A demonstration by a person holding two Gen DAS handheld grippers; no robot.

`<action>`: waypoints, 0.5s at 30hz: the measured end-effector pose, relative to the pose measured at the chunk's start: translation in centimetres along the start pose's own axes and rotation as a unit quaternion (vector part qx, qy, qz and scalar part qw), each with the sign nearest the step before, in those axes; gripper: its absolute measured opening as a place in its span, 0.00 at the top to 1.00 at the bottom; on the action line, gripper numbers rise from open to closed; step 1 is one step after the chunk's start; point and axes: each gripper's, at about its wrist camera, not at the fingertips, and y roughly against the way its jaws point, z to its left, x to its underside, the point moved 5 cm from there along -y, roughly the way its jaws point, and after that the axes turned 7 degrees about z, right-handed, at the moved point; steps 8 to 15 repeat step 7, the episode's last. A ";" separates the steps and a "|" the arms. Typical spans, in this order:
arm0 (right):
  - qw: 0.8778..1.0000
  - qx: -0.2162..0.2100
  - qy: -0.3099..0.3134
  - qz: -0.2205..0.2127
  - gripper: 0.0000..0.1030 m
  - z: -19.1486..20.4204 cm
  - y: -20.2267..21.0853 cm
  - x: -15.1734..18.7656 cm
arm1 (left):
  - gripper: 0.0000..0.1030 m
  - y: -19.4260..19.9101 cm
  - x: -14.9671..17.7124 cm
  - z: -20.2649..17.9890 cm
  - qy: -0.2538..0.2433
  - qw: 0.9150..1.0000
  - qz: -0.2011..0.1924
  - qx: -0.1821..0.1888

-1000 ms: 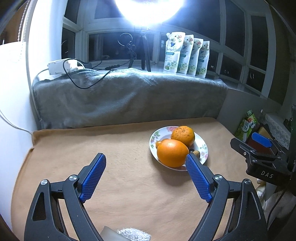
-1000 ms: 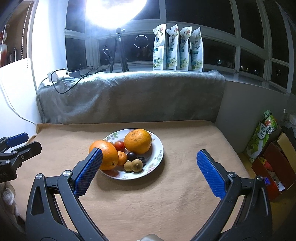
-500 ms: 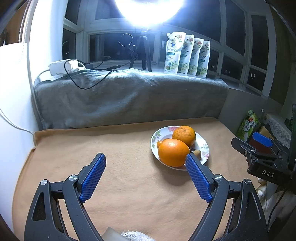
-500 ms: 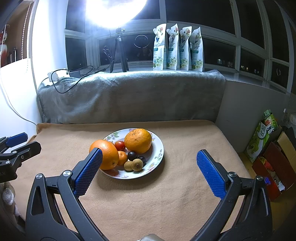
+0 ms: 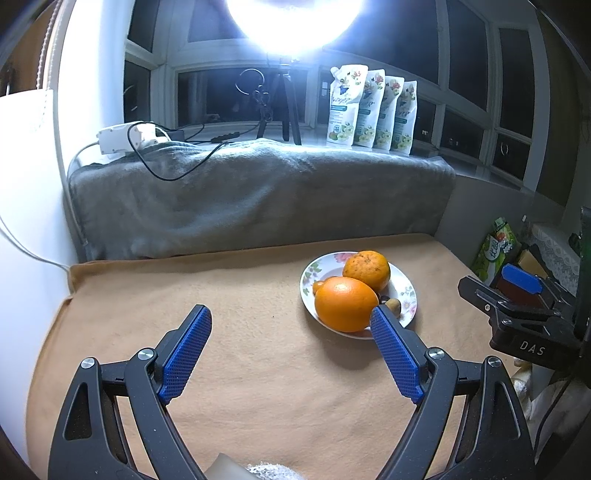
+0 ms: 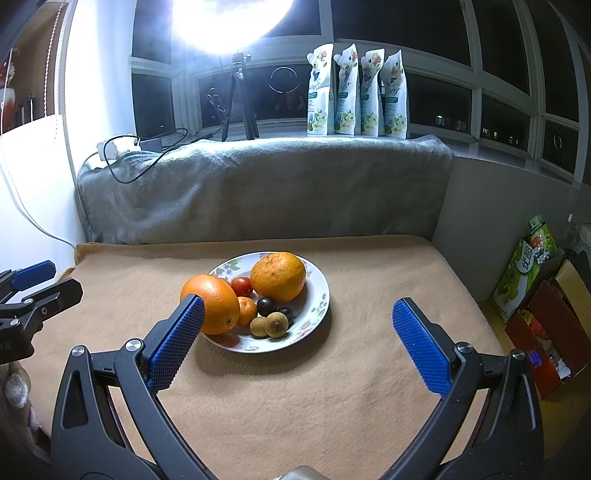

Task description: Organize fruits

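A tan fleece blanket (image 6: 332, 387) covers the flat work surface, its far edge folded up against a long grey plush bolster (image 6: 258, 184) that runs the width of the scene. Behind the bolster a windowsill carries four white stand-up refill pouches (image 6: 356, 92) in a row, a small black tripod (image 6: 240, 99) under a glaring round lamp (image 6: 225, 18), and a white power strip (image 5: 122, 138) with black cables trailing over the grey fabric. The dark-paned window (image 6: 480, 74) wraps the back and right of the room. To the right of the surface, lower down, stand a green printed carton (image 6: 524, 273) and brown cardboard boxes (image 6: 554, 332).

The round white floral-rimmed plate (image 6: 317, 295) sits near the middle of the blanket. On it lie a large smooth orange (image 6: 212, 302) at the left rim, a rougher mandarin-like orange (image 6: 279, 275) at the back, a red cherry tomato (image 6: 242, 285), a small kumquat-like orange fruit (image 6: 246, 309), two dark grapes (image 6: 266, 305) and two brown longans (image 6: 269, 325).

The left gripper (image 5: 291, 325) and the right gripper (image 6: 297, 314) both hover above the blanket with blue-padded jaws spread wide and nothing between them, short of the plate
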 end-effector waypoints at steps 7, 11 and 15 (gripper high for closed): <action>1.000 -0.002 -0.002 0.003 0.00 0.0 -0.2 0.3 | 0.15 0.2 0.0 -0.2 -0.004 1.000 -0.006 -0.002; 1.000 -0.002 -0.002 0.003 0.00 0.0 -0.2 0.3 | 0.15 0.2 0.0 -0.2 -0.004 1.000 -0.006 -0.002; 1.000 -0.002 -0.002 0.003 0.00 0.0 -0.2 0.3 | 0.15 0.2 0.0 -0.2 -0.004 1.000 -0.006 -0.002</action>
